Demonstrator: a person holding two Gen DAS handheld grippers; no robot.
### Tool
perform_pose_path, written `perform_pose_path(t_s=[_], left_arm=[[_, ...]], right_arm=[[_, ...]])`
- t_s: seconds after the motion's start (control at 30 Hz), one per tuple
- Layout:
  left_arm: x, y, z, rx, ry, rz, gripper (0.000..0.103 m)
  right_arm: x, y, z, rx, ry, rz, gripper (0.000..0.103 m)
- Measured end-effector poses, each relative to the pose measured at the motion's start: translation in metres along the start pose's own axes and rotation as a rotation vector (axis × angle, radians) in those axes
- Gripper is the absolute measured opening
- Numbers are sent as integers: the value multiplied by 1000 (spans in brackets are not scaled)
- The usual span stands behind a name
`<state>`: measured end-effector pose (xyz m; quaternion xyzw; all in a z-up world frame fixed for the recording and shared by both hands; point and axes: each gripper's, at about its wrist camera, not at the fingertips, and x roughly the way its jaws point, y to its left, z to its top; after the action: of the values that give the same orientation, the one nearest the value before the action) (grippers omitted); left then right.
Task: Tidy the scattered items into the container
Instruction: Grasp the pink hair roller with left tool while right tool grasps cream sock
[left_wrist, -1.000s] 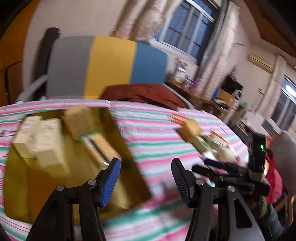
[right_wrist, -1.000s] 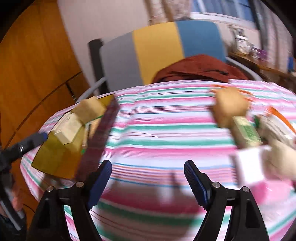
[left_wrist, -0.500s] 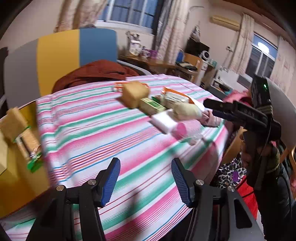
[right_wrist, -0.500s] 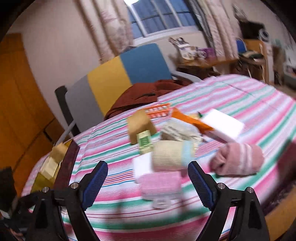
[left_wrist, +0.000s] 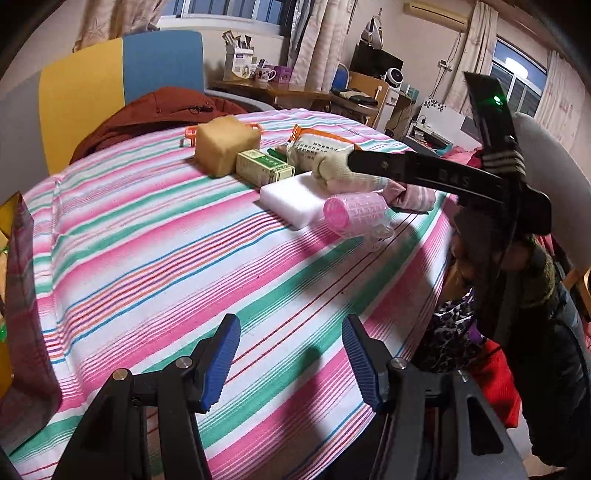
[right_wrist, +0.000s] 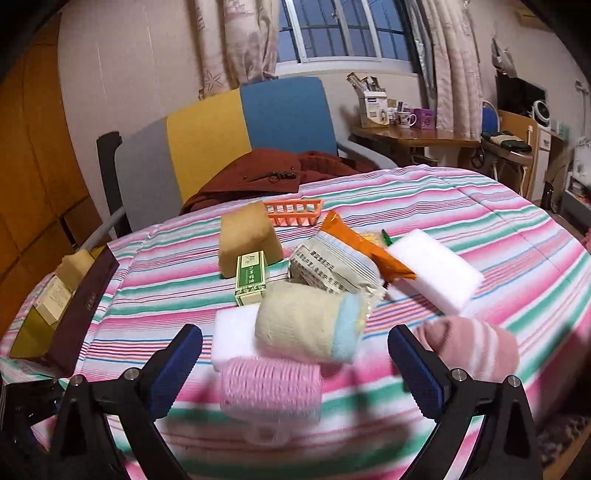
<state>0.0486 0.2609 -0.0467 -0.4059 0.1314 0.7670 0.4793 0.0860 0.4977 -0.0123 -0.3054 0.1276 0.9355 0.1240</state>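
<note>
We note the bench under its striped cloth carries the open container at its left edge, already holding boxed items. The scattered pile sits well apart from it: tan sponge, white foam block, rolled yellow towel, pink hair roller, green box. Right claw, jaws just widening, stands open over the roller, gripping nothing. Left claw is part open, empty, over bare cloth.
</note>
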Motion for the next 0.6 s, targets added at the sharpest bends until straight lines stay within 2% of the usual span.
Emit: perform_pose_path(t_s=[0.17, 0.2, 0.3, 0.33, 0.47, 0.6], left_arm=[[8, 4, 0, -17, 20, -12, 58], [9, 4, 0, -17, 22, -14, 58], [11, 4, 2, -14, 22, -19, 58], [11, 3, 3, -14, 23, -22, 58], [13, 0, 10, -8, 14, -51, 58], [16, -14, 24, 12, -12, -100, 58]], right_arm=[[20, 4, 3, -32, 43, -20, 101], [23, 4, 3, -36, 51, -25, 98], [30, 1, 2, -55, 71, -60, 73], [30, -1, 2, -63, 73, -70, 71], [28, -14, 7, -24, 97, -4, 69], [32, -41, 11, 134, 145, 135, 69]])
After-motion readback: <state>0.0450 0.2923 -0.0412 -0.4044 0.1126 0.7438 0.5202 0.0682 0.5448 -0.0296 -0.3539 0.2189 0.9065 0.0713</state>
